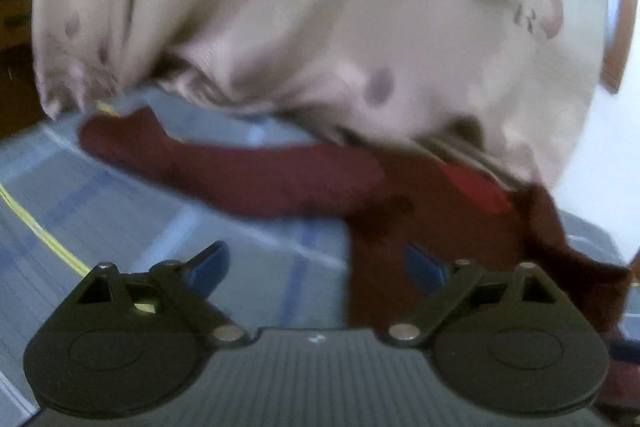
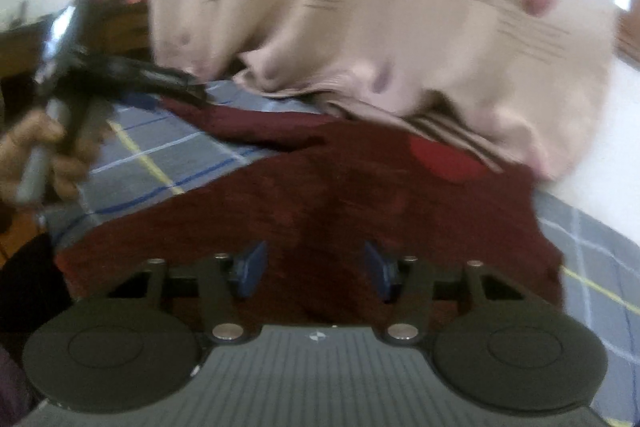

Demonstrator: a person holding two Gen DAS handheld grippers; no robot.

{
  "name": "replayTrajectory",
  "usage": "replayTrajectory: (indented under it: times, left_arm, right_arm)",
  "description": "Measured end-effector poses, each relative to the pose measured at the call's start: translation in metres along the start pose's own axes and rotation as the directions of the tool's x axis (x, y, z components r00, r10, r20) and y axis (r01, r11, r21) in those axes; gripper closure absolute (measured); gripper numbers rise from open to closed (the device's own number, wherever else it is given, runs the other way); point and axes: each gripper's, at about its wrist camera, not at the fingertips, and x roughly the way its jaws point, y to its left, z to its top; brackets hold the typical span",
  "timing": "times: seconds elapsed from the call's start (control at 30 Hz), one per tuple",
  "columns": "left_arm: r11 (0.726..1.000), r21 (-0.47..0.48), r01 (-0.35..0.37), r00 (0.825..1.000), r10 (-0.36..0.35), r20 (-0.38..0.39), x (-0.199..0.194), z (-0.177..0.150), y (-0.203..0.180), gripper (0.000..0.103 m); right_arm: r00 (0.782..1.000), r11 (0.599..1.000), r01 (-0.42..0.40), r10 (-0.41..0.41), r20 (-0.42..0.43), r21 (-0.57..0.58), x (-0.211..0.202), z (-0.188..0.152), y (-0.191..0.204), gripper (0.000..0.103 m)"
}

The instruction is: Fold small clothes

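Note:
A small maroon garment lies spread on a grey plaid cloth, one sleeve reaching left. A red collar patch shows near its far edge. My left gripper is open, its right finger over the garment's body and nothing between the fingers. My right gripper is open just above the garment's near part. The left gripper also shows in the right wrist view, held in a hand at far left, near the sleeve end. Both views are blurred.
A beige patterned curtain hangs behind the garment, its hem touching the far edge. It also fills the top of the left wrist view. A white wall stands at right. Brown wooden furniture sits at far left.

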Motion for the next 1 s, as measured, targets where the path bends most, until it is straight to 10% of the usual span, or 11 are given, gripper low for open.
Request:
replayTrajectory:
  times: [0.37,0.47,0.57,0.8,1.0]
  left_arm:
    - [0.995,-0.095,-0.007,1.0,0.008,0.017,0.01,-0.026,0.008,0.009]
    - [0.993,-0.12,-0.003,1.0,0.006,0.025,0.009,-0.027,0.013,0.008]
    - [0.993,-0.119,-0.012,0.999,0.016,0.031,0.008,-0.028,0.013,0.009]
    - [0.997,-0.05,-0.057,0.997,0.059,0.04,0.006,-0.028,0.002,0.009]
    - [0.996,-0.012,-0.093,0.995,0.094,0.042,0.005,-0.03,-0.003,0.009]
  right_arm:
    - [0.972,0.952,0.058,-0.122,-0.2,-0.3,0.071,-0.006,0.007,0.039]
    - [0.972,0.954,0.033,-0.1,-0.214,-0.299,0.074,-0.007,0.002,0.066]
    - [0.969,0.975,0.01,-0.064,-0.238,-0.221,0.071,0.0,-0.014,0.087]
    - [0.984,0.984,0.167,-0.17,-0.06,-0.057,0.018,0.036,-0.106,0.09]
    - [0.893,0.859,0.405,-0.445,0.066,0.313,-0.071,0.043,-0.277,0.09]
